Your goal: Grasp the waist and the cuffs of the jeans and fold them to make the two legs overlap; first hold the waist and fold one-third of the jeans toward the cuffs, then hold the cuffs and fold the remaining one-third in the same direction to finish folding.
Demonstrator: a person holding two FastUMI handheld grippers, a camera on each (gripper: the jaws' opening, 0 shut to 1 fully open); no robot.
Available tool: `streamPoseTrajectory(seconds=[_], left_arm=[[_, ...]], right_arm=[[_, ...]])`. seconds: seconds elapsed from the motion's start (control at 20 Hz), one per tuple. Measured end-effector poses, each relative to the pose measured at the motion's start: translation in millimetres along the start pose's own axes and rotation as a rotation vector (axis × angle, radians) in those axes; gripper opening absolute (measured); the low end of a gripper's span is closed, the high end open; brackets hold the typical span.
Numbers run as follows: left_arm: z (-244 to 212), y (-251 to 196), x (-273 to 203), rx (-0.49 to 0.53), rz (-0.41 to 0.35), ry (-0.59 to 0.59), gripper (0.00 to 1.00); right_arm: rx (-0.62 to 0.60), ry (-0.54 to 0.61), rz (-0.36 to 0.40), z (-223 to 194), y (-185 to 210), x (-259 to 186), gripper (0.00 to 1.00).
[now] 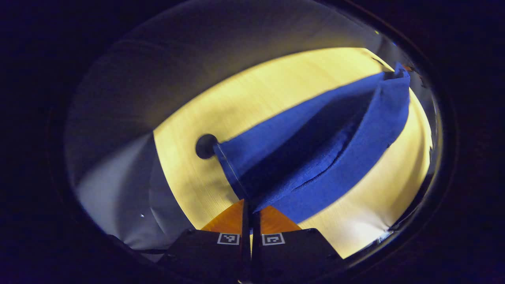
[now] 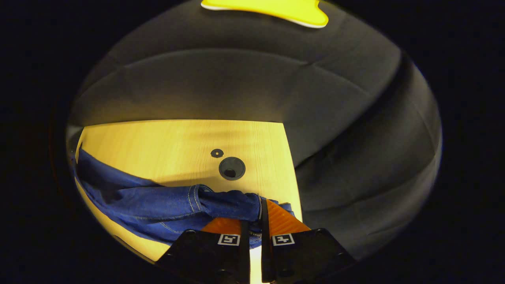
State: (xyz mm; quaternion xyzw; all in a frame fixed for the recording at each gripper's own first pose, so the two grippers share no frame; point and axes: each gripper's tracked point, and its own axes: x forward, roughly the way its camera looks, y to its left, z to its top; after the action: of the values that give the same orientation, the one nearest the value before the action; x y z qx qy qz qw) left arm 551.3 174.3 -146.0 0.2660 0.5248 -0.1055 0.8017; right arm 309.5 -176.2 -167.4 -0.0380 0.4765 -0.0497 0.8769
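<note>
2 grippers (image 1: 250,205) (image 2: 260,211), 1 jeans (image 1: 315,150) pinched.

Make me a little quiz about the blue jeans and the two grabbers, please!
1. True or false: the left gripper is pinching the jeans.
2. What are the jeans lying on? A) a wooden table B) a carpet C) a bed
3. Fill in: beyond the right gripper, a round dark ___ is set in the table.

Key: 1 true. 2 A. 3 hole.
</note>
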Motion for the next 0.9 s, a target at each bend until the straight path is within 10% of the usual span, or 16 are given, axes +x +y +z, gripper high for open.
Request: streamPoseTrajectory(seconds=[0.15,0.2,0.3,0.45,0.9], left_arm=[[18.2,-19.4,12.0,-0.059,-0.008,-0.081,0.21],[26.1,-34.0,11.2,-0.099,-0.054,-0.132,0.35],[40.0,-45.9,-5.2,-0.168,-0.063,-0.246,0.98],[41.7,-43.9,-35.6,-0.225,0.019,-0.410,0.99],[53.7,-102.2,-123.7,-0.478,0.117,-0.850,0.98]], right_arm=[[0.001,0.027,-0.027,-3.2,-8.8,-7.3,0.22],[0.022,0.005,-0.029,-0.6,-9.4,-10.8,0.38],[0.105,-0.045,0.002,-0.2,-4.7,-17.3,0.70],[0.241,-0.149,0.026,-3.6,-4.6,-42.0,0.99],[0.652,-0.265,-0.011,-66.2,-18.6,-77.0,0.99]])
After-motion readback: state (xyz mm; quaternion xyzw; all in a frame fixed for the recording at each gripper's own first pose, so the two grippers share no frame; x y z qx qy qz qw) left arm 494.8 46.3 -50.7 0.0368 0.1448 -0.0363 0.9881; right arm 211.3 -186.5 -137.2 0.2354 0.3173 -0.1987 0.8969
